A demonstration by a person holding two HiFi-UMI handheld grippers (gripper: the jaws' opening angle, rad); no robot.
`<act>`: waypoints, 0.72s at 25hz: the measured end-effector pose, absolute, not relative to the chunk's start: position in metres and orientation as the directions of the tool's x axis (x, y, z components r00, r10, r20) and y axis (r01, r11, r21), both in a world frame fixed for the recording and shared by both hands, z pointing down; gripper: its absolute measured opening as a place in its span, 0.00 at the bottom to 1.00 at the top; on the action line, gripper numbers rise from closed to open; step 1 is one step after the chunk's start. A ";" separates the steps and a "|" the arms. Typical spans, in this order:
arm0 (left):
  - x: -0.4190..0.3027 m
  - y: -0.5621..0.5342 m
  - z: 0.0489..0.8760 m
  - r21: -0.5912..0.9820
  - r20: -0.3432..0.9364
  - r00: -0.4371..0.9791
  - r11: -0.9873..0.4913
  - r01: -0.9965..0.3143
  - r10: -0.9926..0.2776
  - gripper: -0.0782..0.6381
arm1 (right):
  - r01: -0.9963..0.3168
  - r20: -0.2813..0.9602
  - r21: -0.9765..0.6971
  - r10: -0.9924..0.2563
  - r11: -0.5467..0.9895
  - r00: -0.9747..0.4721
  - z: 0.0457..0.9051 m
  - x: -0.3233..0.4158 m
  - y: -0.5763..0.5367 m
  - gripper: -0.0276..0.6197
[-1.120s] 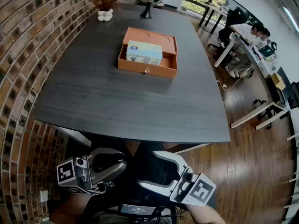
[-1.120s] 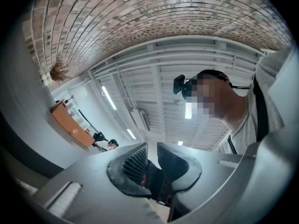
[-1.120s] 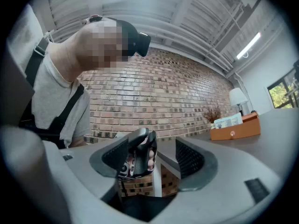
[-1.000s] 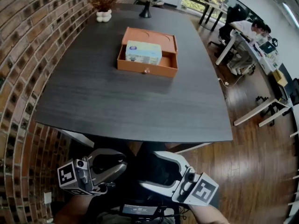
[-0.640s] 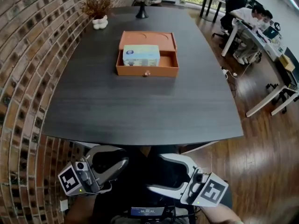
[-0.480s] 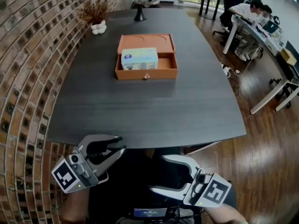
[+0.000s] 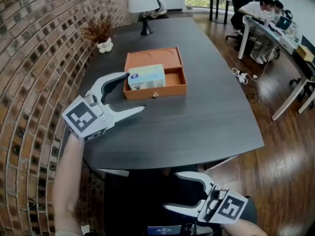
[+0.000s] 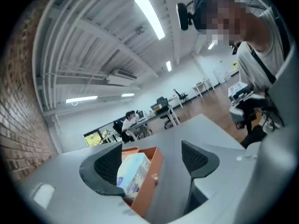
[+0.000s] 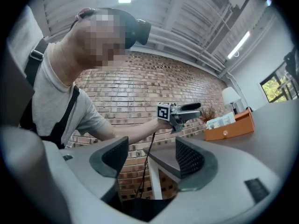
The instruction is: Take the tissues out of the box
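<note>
A pale blue tissue pack (image 7: 146, 76) lies in the left half of an open orange box (image 7: 170, 85) on the dark table (image 7: 197, 122). My left gripper (image 7: 134, 92) hangs over the table's left side, short of the box. Its jaws have just been opening, and nothing is between them. In the left gripper view the tissue pack (image 8: 133, 174) and box (image 8: 152, 171) show beyond the open left gripper (image 8: 152, 164). My right gripper (image 7: 170, 191) stays low in front of the table edge, open and empty. The right gripper view looks across its jaws (image 9: 152, 155) at the box (image 9: 231, 125).
A brick wall (image 7: 39, 48) runs along the table's left side. A lamp (image 7: 142, 4) and a dried plant in a white vase (image 7: 101, 36) stand at the far end. Desks with seated people (image 7: 261, 9) are at the far right, over wooden floor.
My left gripper has risen from below the table edge and come forward over the table's left side, rolling as it went, and its jaws have opened. The right gripper has stayed put.
</note>
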State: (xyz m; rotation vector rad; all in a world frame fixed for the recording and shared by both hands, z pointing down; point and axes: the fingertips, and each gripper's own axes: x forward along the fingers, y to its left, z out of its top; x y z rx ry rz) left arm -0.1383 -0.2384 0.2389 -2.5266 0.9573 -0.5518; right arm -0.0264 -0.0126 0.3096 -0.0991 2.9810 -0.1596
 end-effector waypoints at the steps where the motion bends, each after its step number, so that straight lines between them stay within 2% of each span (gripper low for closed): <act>1: -0.139 -0.253 0.244 -0.492 0.266 0.679 -0.702 -0.515 -0.685 0.67 | -0.058 -0.154 -0.111 -0.075 0.992 -0.985 0.309 -0.026 -0.013 0.53; 3: -0.144 -0.282 0.253 -0.487 0.331 0.661 -0.721 -0.492 -0.674 0.70 | -0.060 -0.164 -0.115 -0.078 0.992 -0.983 0.309 -0.027 -0.015 0.53; 10: -0.158 -0.355 0.290 -0.307 0.505 0.638 -0.812 -0.497 -0.581 0.76 | -0.055 -0.169 -0.133 -0.077 0.990 -0.983 0.310 -0.027 -0.018 0.53; 14: -0.155 -0.374 0.312 -0.312 0.621 0.573 -0.839 -0.445 -0.535 0.81 | -0.060 -0.176 -0.148 -0.086 0.987 -0.981 0.309 -0.024 -0.022 0.53; 18: -0.149 -0.382 0.326 -0.308 0.691 0.534 -0.867 -0.392 -0.487 0.81 | -0.056 -0.182 -0.161 -0.086 0.985 -0.980 0.310 -0.021 -0.024 0.53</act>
